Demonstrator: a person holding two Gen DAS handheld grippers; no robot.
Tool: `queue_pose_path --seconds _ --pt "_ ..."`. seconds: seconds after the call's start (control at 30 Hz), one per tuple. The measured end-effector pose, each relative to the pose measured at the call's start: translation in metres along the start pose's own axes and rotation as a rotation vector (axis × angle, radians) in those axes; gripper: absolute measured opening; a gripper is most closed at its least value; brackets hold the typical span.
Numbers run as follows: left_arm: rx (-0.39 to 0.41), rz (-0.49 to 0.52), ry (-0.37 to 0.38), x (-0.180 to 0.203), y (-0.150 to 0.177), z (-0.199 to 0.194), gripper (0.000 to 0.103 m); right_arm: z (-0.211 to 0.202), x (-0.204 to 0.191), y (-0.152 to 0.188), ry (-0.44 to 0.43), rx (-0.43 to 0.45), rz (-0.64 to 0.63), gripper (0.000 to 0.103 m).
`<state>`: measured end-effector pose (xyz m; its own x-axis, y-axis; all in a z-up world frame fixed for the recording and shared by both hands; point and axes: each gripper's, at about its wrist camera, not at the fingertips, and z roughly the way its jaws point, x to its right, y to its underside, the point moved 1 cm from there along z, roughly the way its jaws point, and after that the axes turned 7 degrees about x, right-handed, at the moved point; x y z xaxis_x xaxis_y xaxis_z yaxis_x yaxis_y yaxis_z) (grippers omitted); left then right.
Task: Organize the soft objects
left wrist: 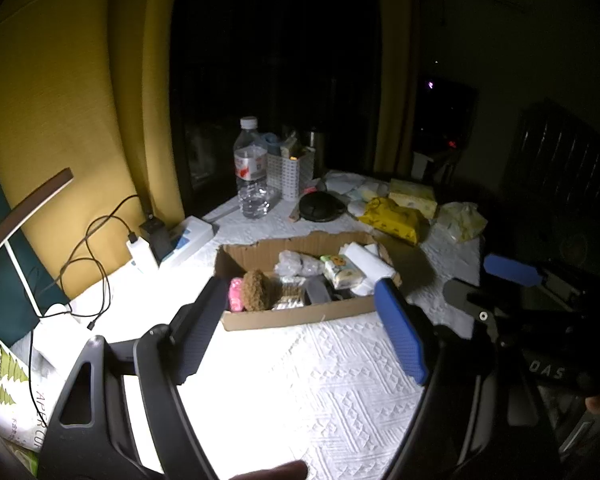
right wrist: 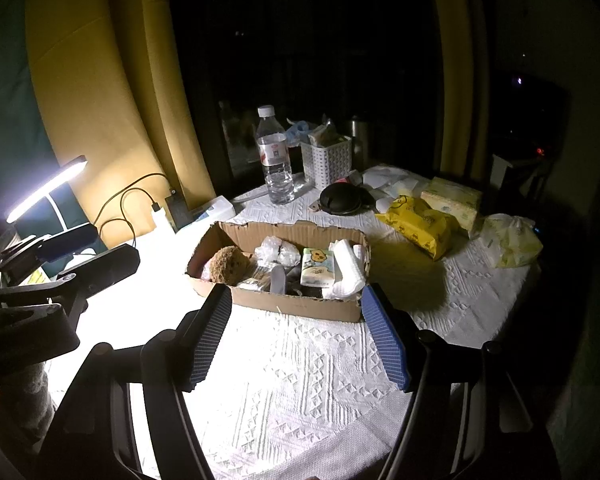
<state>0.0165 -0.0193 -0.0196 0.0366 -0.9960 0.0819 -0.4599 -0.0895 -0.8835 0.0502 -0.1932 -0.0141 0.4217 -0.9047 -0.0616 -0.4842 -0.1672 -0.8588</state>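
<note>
A shallow cardboard box (left wrist: 300, 317) (right wrist: 300, 305) sits mid-table. It holds a brown sponge (left wrist: 256, 290) (right wrist: 230, 264), a pink item (left wrist: 235, 294), a small tissue pack (left wrist: 342, 270) (right wrist: 318, 266), a white folded cloth (left wrist: 370, 262) (right wrist: 348, 268) and a clear plastic bundle (right wrist: 280, 252). Right of the box lie a yellow wipes pack (left wrist: 394, 220) (right wrist: 420, 220), a tissue box (right wrist: 452, 200) and a pale yellow pack (left wrist: 462, 220) (right wrist: 512, 240). My left gripper (left wrist: 300, 286) (right wrist: 96, 252) and right gripper (right wrist: 296, 294) (left wrist: 488, 280) both hover open just in front of the box, nothing between their fingers.
A water bottle (right wrist: 276, 160), a white basket (right wrist: 326, 162) and a round black item (right wrist: 340, 198) stand behind the box. A lit desk lamp (right wrist: 46, 188), a charger with cables (left wrist: 144, 254) and a white carton (left wrist: 188, 236) crowd the left. The white tablecloth (right wrist: 300, 380) covers the near table.
</note>
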Motion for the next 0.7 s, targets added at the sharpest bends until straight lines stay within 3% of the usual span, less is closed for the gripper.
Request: queue_pose_path --seconds 0.7 --pt "0.002 -0.002 0.000 -0.0023 -0.0007 0.0011 0.077 0.0009 -0.0016 0.0006 0.000 -0.003 -0.001 0.071"
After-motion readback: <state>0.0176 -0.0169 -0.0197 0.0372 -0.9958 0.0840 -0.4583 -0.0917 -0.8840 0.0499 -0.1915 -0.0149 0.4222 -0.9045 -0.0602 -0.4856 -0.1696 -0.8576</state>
